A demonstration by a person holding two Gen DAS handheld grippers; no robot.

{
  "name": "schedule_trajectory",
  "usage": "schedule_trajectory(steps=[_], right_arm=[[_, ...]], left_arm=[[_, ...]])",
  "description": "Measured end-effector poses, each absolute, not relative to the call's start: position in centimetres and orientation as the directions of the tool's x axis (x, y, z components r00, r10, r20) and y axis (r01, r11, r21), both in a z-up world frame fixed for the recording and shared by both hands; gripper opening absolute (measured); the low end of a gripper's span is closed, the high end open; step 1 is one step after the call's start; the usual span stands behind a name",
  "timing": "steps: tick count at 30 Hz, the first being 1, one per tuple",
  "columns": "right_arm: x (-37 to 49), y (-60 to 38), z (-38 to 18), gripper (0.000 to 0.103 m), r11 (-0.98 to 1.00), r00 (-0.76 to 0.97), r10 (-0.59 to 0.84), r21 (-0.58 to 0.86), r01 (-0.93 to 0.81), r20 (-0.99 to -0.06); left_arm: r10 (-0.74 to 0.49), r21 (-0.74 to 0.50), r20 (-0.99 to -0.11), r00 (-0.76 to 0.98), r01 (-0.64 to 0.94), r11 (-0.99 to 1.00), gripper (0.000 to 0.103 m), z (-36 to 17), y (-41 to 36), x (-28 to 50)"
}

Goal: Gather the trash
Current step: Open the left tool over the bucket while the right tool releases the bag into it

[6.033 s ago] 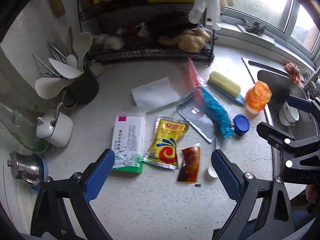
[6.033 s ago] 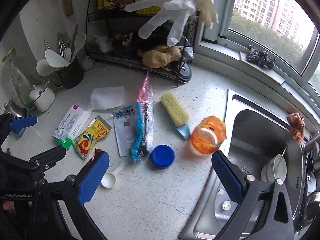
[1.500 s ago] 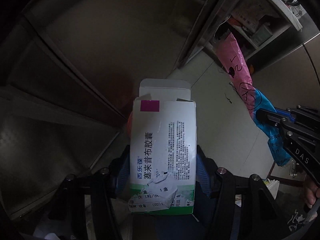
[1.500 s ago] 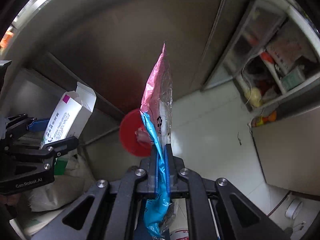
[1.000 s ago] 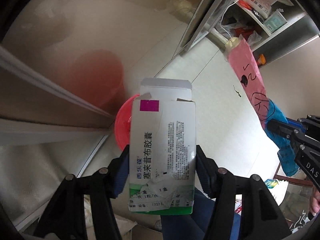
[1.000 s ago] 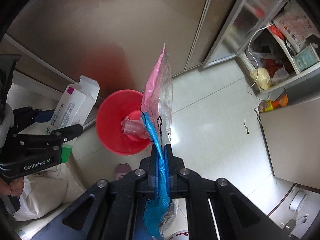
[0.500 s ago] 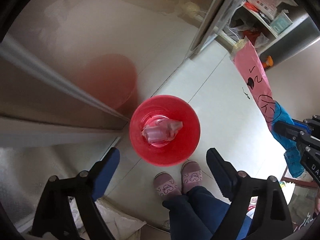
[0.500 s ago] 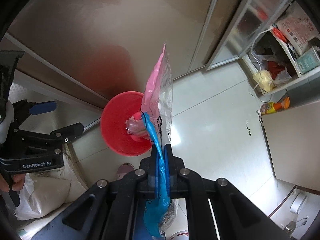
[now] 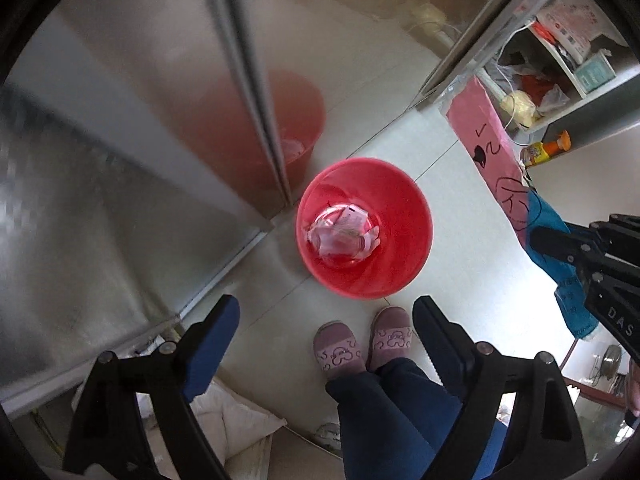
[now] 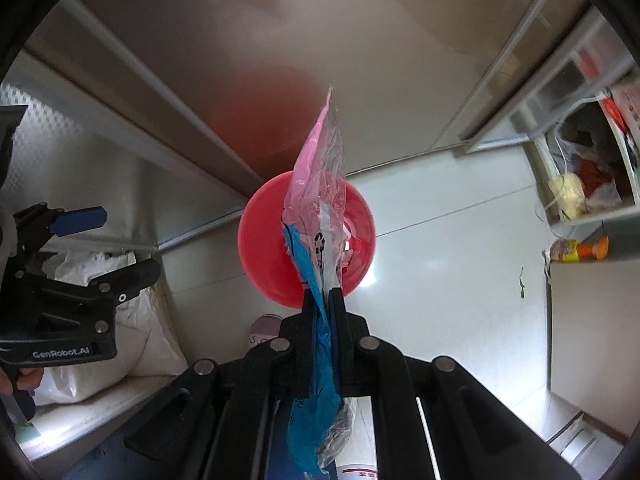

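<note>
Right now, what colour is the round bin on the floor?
Red: the round plastic bin shows best in the left wrist view.

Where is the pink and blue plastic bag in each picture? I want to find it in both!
Left wrist view: the pink and blue plastic bag hangs at the right edge, pinched by the right tool.
Right wrist view: the same bag stands up in the middle, clamped in that tool, partly hiding the bin.
Shared landmark: the red bin on the floor; it sits mid-picture in both views.
</note>
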State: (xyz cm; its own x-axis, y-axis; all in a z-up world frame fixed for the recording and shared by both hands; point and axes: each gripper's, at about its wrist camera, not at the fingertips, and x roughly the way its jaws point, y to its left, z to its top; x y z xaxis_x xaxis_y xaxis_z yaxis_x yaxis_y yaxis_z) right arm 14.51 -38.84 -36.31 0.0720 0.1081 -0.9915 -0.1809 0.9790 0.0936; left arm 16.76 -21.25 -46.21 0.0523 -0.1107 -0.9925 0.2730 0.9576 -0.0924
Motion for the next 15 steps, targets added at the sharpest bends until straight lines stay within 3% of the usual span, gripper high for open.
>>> schedule_trajectory(steps=[9, 11, 12, 13, 15], right_arm=[[15.0, -37.6, -37.2, 0.008, 0.971, 0.045, 0.095, 0.082, -0.226, -0.995], [14.8, -37.0, -36.9, 0.027, 0.971, 0.054, 0.075, 0.061, -0.231, -0.996], [14.7, -36.7, -36.8, 0.043, 0.971, 0.06, 0.073, 0.057, -0.232, -0.996], [14.6, -36.7, -36.6, 0.05, 0.971, 0.071, 0.072, 0.053, -0.234, -0.995], [14.4, -36.7, -36.2, 0.05, 0.971, 0.08, 0.073, 0.053, -0.231, -0.994]], left_arm=[[-0.1, -0.085, -0.993, 0.056, 0.226, 0.97, 0.087, -45.8, -19.7, 16.0], [-0.116, -0.104, -0.992, 0.044, 0.213, 0.971, 0.087, -45.7, -19.2, 16.0], [-0.115, -0.101, -0.992, 0.051, 0.215, 0.971, 0.087, -45.5, -19.0, 15.9], [-0.109, -0.094, -0.992, 0.057, 0.22, 0.971, 0.087, -45.3, -19.0, 15.8], [-0.104, -0.086, -0.992, 0.068, 0.232, 0.969, 0.087, -44.9, -19.0, 15.6]])
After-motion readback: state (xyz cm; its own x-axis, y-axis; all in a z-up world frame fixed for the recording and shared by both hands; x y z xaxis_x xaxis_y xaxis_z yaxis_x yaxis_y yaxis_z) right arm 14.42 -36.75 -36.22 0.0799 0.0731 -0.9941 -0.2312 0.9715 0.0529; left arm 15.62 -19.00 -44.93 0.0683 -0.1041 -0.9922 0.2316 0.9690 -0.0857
